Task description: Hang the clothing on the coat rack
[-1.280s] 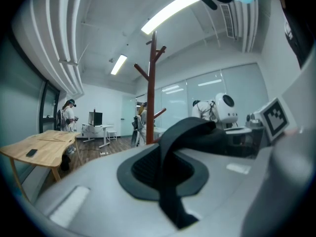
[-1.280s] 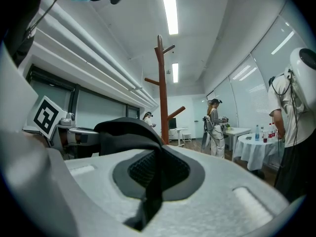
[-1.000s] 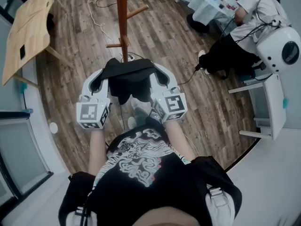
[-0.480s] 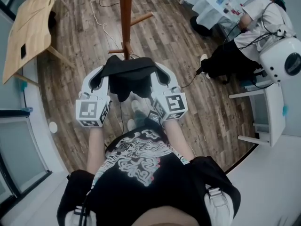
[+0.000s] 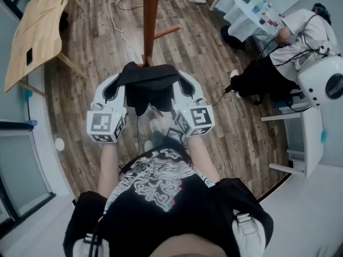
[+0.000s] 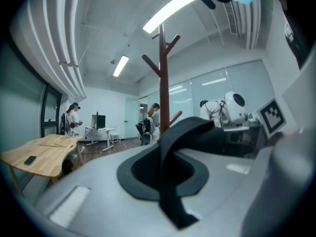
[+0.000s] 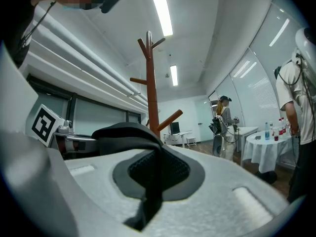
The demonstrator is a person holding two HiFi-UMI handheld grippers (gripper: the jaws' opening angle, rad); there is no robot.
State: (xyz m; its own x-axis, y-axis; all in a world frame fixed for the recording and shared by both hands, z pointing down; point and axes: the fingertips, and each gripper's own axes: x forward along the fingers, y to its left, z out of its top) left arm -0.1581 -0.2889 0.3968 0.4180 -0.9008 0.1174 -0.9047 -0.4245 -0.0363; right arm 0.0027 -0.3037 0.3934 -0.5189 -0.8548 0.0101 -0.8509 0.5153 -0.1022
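Observation:
A black garment (image 5: 147,89) hangs stretched between my two grippers, in front of my chest. My left gripper (image 5: 119,84) is shut on its left edge, and my right gripper (image 5: 180,82) is shut on its right edge. In the left gripper view a strip of the black garment (image 6: 168,181) is pinched between the jaws. The right gripper view shows the black garment (image 7: 148,177) clamped the same way. The brown wooden coat rack (image 5: 150,20) stands just beyond the garment, with bare pegs. It rises straight ahead as the coat rack (image 6: 164,78) and the coat rack (image 7: 152,83).
A light wooden table (image 5: 33,36) stands at the far left. At the right a person (image 5: 278,47) bends over beside a white machine (image 5: 324,82) and a white round table (image 5: 244,9). Cables (image 5: 120,28) lie on the wooden floor near the rack's foot.
Both grippers have carried the garment towards the coat rack. The rack's pole and pegs now sit lower and closer in the head view. The grips have not changed.

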